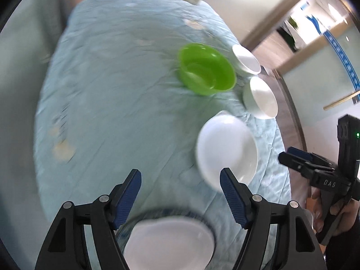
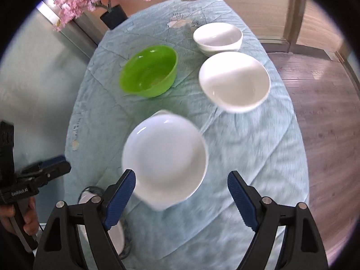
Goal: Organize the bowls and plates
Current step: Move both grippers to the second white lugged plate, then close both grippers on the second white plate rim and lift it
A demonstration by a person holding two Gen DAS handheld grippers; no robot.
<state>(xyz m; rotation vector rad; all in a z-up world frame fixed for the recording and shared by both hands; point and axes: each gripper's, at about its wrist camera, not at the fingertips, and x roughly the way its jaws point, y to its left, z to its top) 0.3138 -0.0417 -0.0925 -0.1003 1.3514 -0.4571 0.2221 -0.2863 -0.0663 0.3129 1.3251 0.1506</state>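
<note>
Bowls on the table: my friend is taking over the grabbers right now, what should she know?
Left gripper: open, empty, above the blue-rimmed plate at the near table edge.
Right gripper: open, empty, just short of the nearest white bowl.
On the light blue tablecloth: green bowl, a second white bowl, and farthest, white bowls that look stacked.
Done: possibly that far stack.
Left: gather the loose bowls and the plate.

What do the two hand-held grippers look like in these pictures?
The left gripper and the right gripper look alike: black frames with triangular cut-outs, silver pivot pins, and two fingers with ribbed blue pads. Seen from the opposite camera, the right body shows white "DAS" lettering and a green light, and the left shows white lettering, partly blurred. A bare hand grips each handle.
</note>
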